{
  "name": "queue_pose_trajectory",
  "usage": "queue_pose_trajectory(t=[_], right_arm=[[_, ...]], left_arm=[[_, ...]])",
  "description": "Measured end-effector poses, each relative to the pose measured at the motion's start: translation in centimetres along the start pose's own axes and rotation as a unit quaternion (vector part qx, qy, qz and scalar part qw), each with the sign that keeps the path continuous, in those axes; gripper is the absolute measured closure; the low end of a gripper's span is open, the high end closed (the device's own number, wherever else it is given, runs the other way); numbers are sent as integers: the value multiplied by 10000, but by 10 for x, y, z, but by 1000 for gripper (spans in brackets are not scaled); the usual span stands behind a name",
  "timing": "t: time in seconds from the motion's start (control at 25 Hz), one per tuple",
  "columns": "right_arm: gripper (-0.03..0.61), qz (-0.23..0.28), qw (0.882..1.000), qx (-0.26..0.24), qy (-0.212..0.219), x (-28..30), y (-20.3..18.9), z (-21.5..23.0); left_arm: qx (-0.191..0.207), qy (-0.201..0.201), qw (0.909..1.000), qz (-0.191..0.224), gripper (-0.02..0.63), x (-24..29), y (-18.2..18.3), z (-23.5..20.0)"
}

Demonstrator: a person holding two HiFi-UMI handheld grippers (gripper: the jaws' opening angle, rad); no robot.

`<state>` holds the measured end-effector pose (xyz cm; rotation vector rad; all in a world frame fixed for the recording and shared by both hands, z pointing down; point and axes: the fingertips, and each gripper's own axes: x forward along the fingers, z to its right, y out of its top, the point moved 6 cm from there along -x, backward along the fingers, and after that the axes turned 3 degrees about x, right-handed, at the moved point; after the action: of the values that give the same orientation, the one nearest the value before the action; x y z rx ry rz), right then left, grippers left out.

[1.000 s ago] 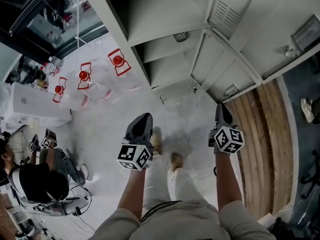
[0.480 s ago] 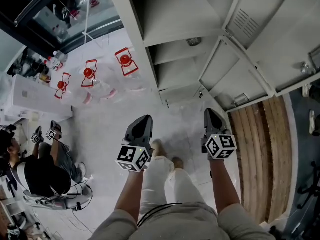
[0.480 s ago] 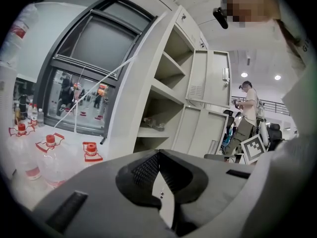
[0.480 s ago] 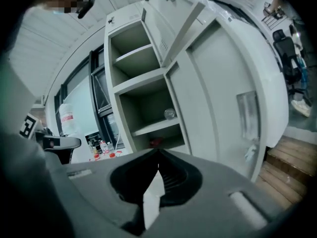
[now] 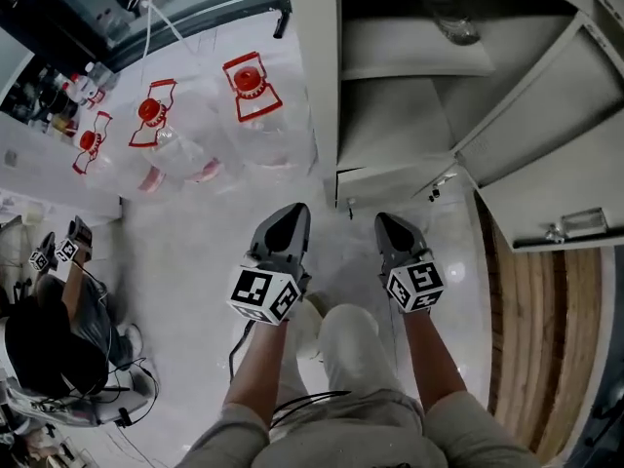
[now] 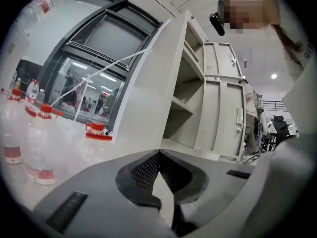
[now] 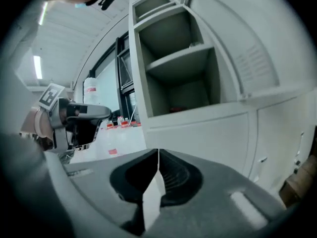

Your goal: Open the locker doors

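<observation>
We stand facing the locker (image 5: 409, 115) and look steeply down on it. We hold the left gripper (image 5: 292, 214) and the right gripper (image 5: 384, 224) side by side over the pale floor (image 5: 195, 252). Both point toward the foot of the cabinet and touch nothing. In the left gripper view the jaws are pressed together tip to tip with nothing between them. The right gripper view shows the same: jaws clenched and empty. The locker's compartments in front of us are exposed, with grey shelves (image 5: 414, 61) visible inside. Two doors (image 5: 551, 125) hang open to the right, and the nearer one carries a metal handle (image 5: 577, 224). Left of the locker, clear water jugs (image 5: 249, 91) with red caps sit on the floor. Farther left a seated person (image 5: 54, 344) holds up more marker cubes. A strip of wooden boards (image 5: 534, 339) runs along the right.
</observation>
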<state>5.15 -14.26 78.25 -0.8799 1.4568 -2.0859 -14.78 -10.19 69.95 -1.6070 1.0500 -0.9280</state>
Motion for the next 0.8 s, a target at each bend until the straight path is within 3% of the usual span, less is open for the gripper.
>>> queue_pose_trajectory(t=[0.2,0.36,0.6,0.8], right_arm=[[477,-132,9982,-418,407,70,-107,14],[431,-160,9973,-586,424,107,-158,23],[396,-357,9956,-796,344,132,-180,29],[396,-160,9964,-738,377,140,-178,24]], left_arm=[[75,-96,9996,247,615,30,-94,-42],[134,-151,9993,330,615,38,-142,-61],[79,-106,9995,290,615,37,-161,-76],[40,-117,9996,266,615,36,-165,-75]])
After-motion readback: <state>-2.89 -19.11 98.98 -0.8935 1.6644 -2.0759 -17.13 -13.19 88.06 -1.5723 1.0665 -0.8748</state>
